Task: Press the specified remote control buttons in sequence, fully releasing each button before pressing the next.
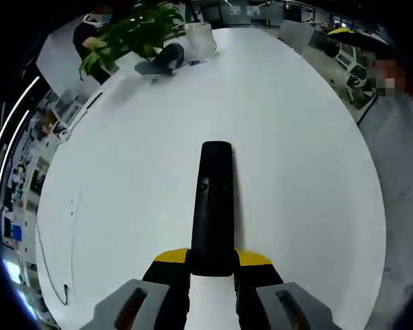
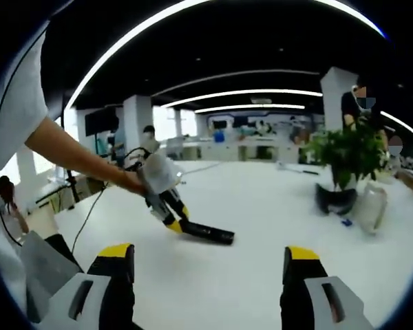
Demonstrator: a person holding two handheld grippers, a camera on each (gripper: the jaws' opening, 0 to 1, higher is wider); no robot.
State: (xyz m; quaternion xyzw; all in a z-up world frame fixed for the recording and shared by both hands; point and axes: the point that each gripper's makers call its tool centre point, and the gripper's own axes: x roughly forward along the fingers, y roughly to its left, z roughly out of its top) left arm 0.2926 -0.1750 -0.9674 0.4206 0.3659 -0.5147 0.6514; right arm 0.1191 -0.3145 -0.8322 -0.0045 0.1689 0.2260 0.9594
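Left gripper view: left tool, yellow-tipped jaws closed on the near end of a black remote control, which runs straight out from the jaws over the white bench; the grip at one end leaves the button face exposed, presumably so the other tool can reach it (individual buttons too blurred to tell apart). At the far end of the bench, well apart from the remote: a leafy potted plant, a dark rounded object and a pale translucent container. Right gripper view: right tool, jaws standing wide with nothing between them, held back from the remote control and facing it across the bench. The left tool enters from the left on the person's outstretched arm, holding the remote low, its far end at or just above the surface (contact cannot be told). Plant and container stand to the right. Judgement: no press is under way yet; the remote is being presented and steadied.
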